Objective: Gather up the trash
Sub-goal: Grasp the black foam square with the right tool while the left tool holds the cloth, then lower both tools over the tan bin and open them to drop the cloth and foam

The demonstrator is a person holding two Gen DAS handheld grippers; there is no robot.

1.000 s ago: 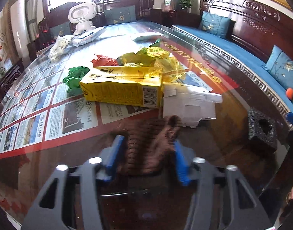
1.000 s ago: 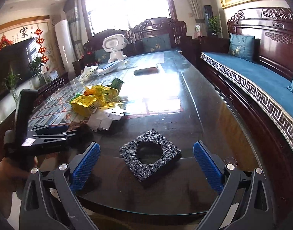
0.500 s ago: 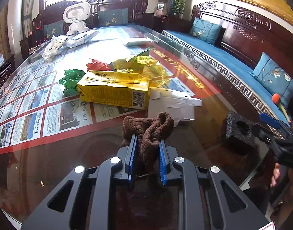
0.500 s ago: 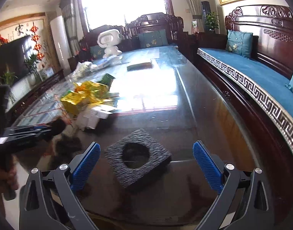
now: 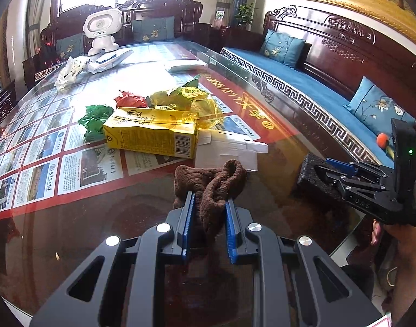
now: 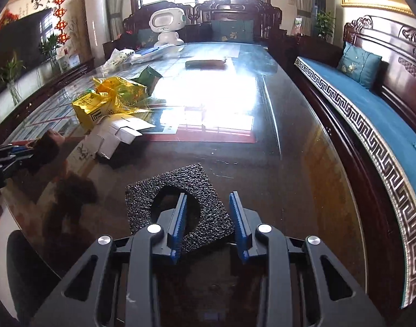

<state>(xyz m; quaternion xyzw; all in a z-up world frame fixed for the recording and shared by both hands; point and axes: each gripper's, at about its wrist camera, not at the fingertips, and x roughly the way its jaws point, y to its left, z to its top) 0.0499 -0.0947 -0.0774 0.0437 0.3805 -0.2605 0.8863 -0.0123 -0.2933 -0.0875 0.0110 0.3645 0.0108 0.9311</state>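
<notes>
Between left tool (image 5: 208,204) pads: brown cloth (image 5: 213,182).

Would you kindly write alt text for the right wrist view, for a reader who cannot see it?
The right claw is closing on a black foam square with a round hole, one finger inside the hole, on a dark glossy table. Yellow wrappers and a white carton lie further left.

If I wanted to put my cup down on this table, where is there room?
The dark glass between the black foam square and the blue sofa is bare. The left side is crowded: yellow carton, white box, crumpled wrappers.
</notes>
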